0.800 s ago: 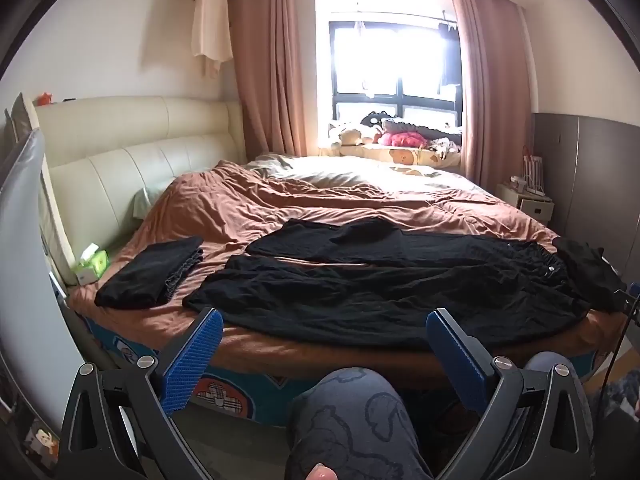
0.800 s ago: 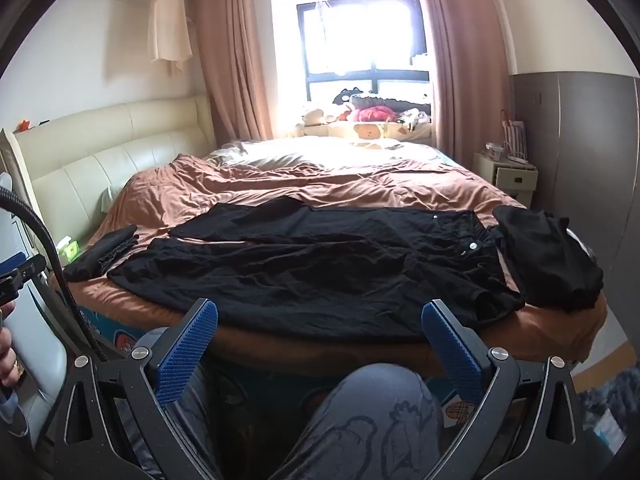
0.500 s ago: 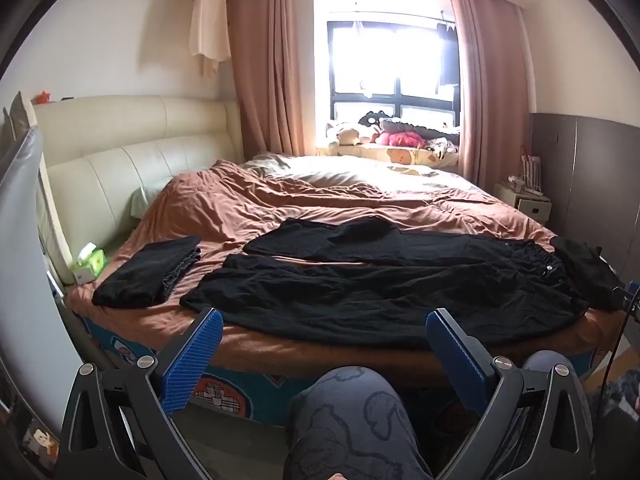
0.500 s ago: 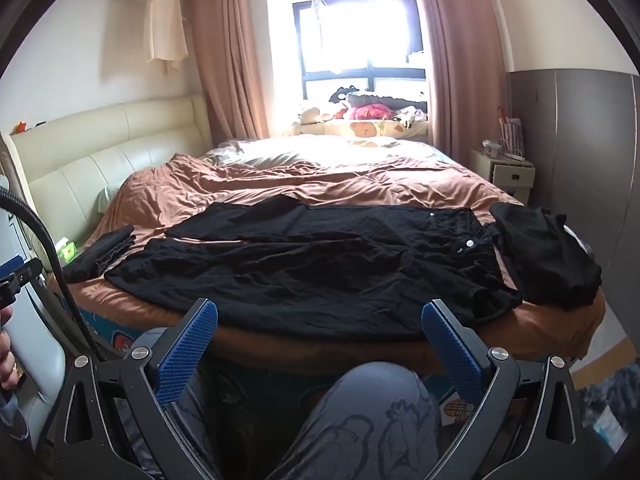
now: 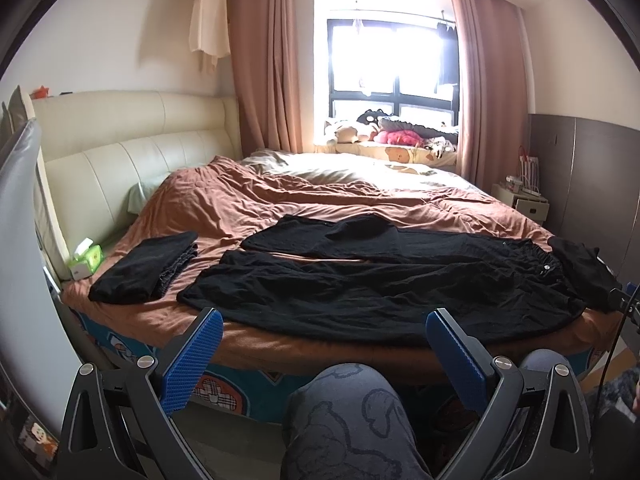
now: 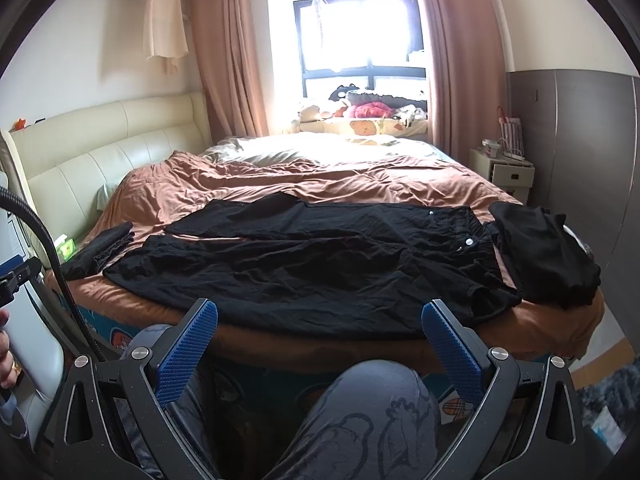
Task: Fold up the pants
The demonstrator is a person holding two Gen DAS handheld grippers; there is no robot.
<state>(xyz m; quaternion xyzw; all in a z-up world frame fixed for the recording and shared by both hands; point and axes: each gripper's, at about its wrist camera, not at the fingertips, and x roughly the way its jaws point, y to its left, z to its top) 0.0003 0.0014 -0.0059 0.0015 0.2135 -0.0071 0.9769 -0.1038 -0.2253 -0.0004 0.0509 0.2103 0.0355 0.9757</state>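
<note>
bed [image 5: 360, 208] | pants [image 5: 380, 280] flat along near edge | both hand-held grippers apart, empty

The near hem of the black pants [image 5: 360, 292] is partly covered by the blue pads [image 5: 192, 364]. The person's knee [image 5: 348, 412] is cut off by the bottom edge. The nightstand [image 6: 508, 168] items are too small to be identified, and the window [image 5: 392, 64] is washed out by glare.

No text, label, brand or number can be read on anything here.
</note>
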